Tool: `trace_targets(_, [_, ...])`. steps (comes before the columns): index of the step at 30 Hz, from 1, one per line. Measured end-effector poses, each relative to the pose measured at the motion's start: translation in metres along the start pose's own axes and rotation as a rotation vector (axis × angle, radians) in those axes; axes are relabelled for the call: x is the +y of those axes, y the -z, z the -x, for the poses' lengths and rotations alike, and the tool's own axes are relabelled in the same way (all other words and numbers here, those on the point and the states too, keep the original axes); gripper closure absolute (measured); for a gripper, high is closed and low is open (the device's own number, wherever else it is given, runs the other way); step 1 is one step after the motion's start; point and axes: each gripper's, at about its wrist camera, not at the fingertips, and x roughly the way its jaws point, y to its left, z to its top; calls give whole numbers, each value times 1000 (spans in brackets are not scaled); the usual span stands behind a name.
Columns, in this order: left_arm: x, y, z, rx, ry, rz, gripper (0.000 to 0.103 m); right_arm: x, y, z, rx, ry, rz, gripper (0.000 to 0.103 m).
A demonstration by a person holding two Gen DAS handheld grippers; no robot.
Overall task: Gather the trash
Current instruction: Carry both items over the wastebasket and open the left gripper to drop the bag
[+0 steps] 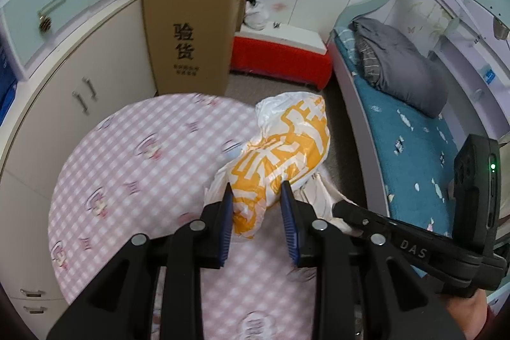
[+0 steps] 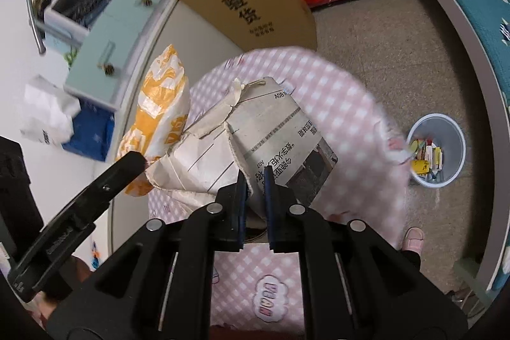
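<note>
my right gripper (image 2: pixel 255 180) jaws pinch the newspaper (image 2: pixel 271 139), left gripper (image 1: pixel 258 196) jaws clamp the yellow bag (image 1: pixel 280 148); bin (image 2: pixel 436 148) sits mid-right, nearer my right.

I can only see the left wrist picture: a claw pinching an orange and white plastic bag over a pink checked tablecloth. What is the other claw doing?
Observer: The right gripper is shut on a crumpled grey newspaper, over the pink checked tablecloth.
Operator: Is there anywhere to drop that, and my orange and white plastic bag?
Observer: Yes. A round white plastic bin stands on the speckled floor, past the table's edge on the right of the right wrist view.
Operator: Is it empty?
Observer: No, colourful wrappers lie inside it.
</note>
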Motion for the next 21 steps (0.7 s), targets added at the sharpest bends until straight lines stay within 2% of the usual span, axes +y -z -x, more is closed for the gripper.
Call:
trace_targets(8, [-110, -21, -29, -10, 29, 13, 76, -92, -45, 66, -27, 34, -18, 93])
trace_targets(12, [-167, -26, -52, 0, 44, 9, 76, -152, -62, 102, -49, 68, -47, 93])
trace_targets(16, [-218, -24, -82, 43, 43, -21, 76, -203, -74, 128, -67, 89, -99, 93])
trace_targets(21, [-258, -19, -112, 110, 22, -60, 76, -255, -83, 148, -85, 95, -176, 93])
